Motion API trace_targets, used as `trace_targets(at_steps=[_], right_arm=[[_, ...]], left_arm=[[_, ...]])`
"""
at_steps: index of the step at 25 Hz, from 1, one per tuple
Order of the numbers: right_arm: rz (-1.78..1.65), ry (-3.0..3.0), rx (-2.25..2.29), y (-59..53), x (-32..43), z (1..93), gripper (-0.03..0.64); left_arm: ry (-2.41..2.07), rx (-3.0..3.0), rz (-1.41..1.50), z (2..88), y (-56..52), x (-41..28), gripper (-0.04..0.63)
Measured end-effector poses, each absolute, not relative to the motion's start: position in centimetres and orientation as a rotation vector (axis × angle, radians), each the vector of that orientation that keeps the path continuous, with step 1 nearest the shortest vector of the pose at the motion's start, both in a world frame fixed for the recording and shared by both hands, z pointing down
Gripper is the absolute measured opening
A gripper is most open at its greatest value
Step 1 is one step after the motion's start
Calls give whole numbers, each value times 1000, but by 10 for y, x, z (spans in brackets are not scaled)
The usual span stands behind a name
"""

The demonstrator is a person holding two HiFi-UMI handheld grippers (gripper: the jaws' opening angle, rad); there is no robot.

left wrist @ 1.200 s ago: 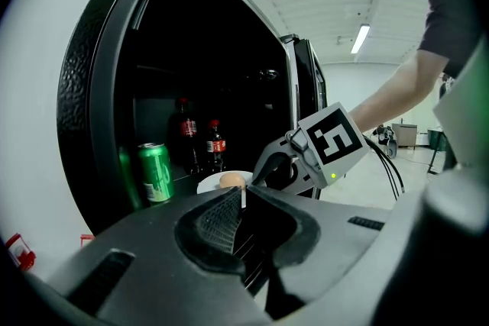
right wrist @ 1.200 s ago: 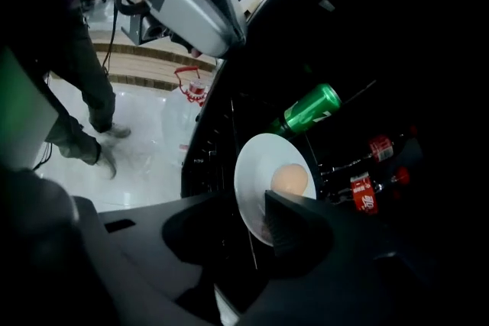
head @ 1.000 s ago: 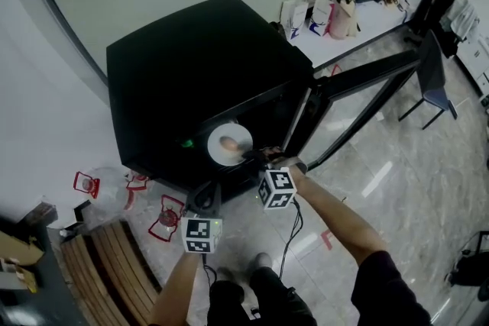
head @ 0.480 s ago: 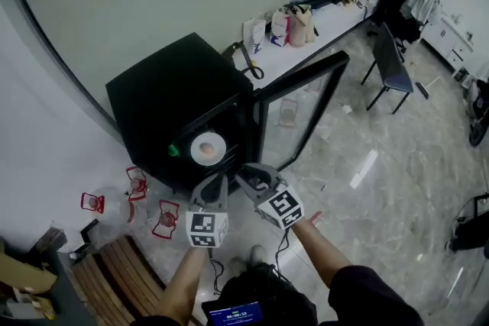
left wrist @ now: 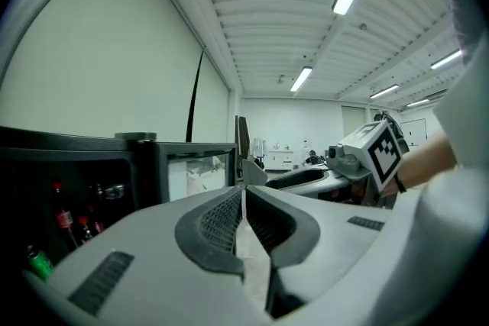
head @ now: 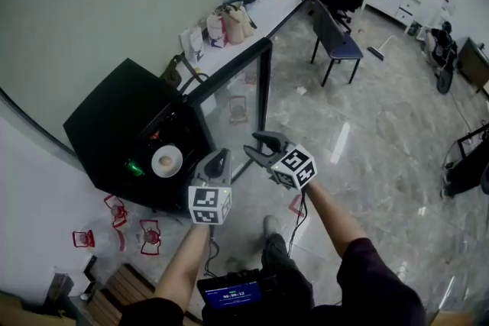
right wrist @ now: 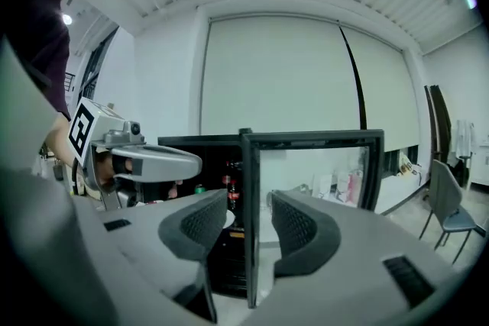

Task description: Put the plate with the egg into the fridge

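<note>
With the plate (head: 175, 156) and its egg (head: 164, 162) already inside the fridge (head: 114, 114), the empty left gripper (head: 220, 159), jaws pressed together, and the right gripper (head: 259, 146), jaws just opening on nothing, should probably swing the fridge's open door (head: 243, 99) shut gently.

Plate (head: 175, 156) with the egg (head: 164, 161) sits inside the fridge (head: 114, 118), left of the left gripper (head: 219, 161). Door (head: 264, 88) stands open ahead of it.

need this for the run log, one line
plate with egg: in fridge; door: open; left gripper: shut; right gripper: jaws just opening, empty
</note>
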State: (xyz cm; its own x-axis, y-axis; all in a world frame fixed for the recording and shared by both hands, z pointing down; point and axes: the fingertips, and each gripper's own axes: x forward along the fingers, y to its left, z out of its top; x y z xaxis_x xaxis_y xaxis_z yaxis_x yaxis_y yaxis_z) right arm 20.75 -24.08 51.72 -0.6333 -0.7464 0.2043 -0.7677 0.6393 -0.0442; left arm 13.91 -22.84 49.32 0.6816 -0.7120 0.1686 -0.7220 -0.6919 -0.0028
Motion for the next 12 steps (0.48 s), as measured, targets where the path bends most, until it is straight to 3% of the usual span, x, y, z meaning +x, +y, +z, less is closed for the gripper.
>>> trace_targets(at_steps=[6,12], right_arm=[[241,-2634,1214,-331,333,542,258],[292,-2672,1023,-459,404,560,358]], left_arm=[[-1135,2847,276,508,-302,251,20],[-1189,2831,315,522,-396,331,20]])
